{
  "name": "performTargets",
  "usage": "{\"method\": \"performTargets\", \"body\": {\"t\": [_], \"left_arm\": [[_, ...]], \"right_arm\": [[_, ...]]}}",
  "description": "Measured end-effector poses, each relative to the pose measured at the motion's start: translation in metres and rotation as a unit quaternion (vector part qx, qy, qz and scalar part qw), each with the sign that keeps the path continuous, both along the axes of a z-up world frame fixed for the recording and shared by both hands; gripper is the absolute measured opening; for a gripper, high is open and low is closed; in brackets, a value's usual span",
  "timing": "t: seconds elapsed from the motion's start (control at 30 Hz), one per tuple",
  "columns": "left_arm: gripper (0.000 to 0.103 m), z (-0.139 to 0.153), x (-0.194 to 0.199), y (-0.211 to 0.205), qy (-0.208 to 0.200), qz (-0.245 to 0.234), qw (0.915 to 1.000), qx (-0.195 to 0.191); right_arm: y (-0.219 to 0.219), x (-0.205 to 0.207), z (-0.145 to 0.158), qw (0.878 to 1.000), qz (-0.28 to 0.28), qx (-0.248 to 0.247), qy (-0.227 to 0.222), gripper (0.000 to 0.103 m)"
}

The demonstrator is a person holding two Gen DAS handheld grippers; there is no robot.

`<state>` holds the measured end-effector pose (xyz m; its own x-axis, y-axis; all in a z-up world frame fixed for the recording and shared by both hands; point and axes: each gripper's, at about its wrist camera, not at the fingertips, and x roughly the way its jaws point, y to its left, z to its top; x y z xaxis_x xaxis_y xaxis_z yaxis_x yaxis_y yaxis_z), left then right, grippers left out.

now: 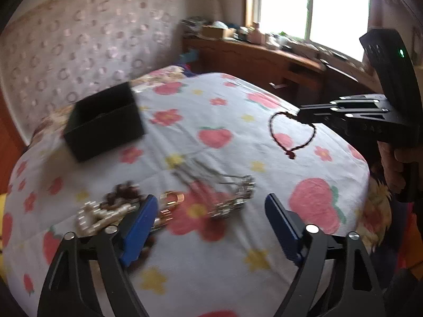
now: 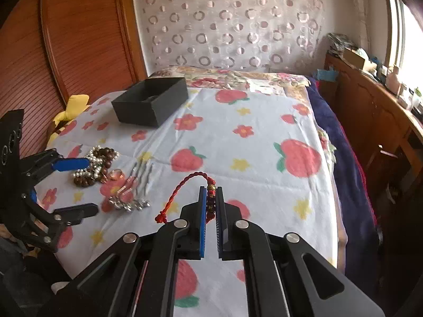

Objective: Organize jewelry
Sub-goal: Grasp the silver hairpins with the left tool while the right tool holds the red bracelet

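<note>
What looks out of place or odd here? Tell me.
Nothing looks damaged. The loose jewelry pile lies on the bedsheet outside the black box, and the red cord bracelet hangs from the shut right tongs.

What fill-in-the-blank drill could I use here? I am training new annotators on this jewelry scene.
1. The right gripper is shut on a ____ cord bracelet.
2. The black box on the floral sheet has no ____ on it.
3. The left gripper, its jaws wide apart, holds ____.
4. The pearl and brown bead bracelets lie ____ the box, on the sheet.

Missing words: red; lid; nothing; outside
</note>
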<state>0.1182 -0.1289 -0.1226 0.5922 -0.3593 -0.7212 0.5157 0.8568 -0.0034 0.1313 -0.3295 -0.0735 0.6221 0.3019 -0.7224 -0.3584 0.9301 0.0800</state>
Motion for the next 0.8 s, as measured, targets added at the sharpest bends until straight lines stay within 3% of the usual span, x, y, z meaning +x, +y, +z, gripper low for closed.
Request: {"method": "performTargets", "body": {"t": [0.1, 0.33, 0.4, 0.47, 0.5, 0.57, 0.63, 0.8], "left_arm": [[0.068, -0.007, 0.006, -0.016, 0.010, -0.018, 0.9996, 0.022], [0.059, -0.022, 0.021, -0.029, 0.025, -0.029, 0.9974, 0.060], [0.047, -0.021, 0.022, -0.029, 0.027, -0.033, 0.9973, 0.060], [0.042, -0.019, 0.019, -0.029, 0.019, -0.038, 0.9970, 0.064], [0.034, -0.019, 0.018, -0.030, 0.015, -0.044, 0.9966, 0.067], [0.031, -0.017, 0.012, -0.031, 0.004, -0.048, 0.9960, 0.075], [0.016, -0.011, 0.007, -0.030, -0.008, -0.054, 0.9962, 0.068], [0.011, 0.015, 0.002, -0.019, -0.024, -0.042, 0.9982, 0.035]], "right_arm": [[-0.004, -0.002, -0.004, 1.000, -0.004, 0.006, 0.002, 0.008], [-0.006, -0.003, -0.008, 1.000, -0.001, 0.017, 0.001, 0.008], [-0.005, -0.004, -0.008, 1.000, 0.000, 0.018, 0.001, 0.008], [-0.004, -0.005, -0.007, 1.000, 0.002, 0.019, 0.000, 0.008], [-0.003, -0.005, -0.007, 1.000, 0.002, 0.019, -0.001, 0.008], [-0.003, -0.005, -0.007, 1.000, 0.002, 0.019, -0.001, 0.008], [-0.003, -0.005, -0.007, 1.000, 0.002, 0.019, -0.001, 0.008], [0.001, -0.005, -0.002, 1.000, 0.005, 0.018, -0.005, 0.008]]}}
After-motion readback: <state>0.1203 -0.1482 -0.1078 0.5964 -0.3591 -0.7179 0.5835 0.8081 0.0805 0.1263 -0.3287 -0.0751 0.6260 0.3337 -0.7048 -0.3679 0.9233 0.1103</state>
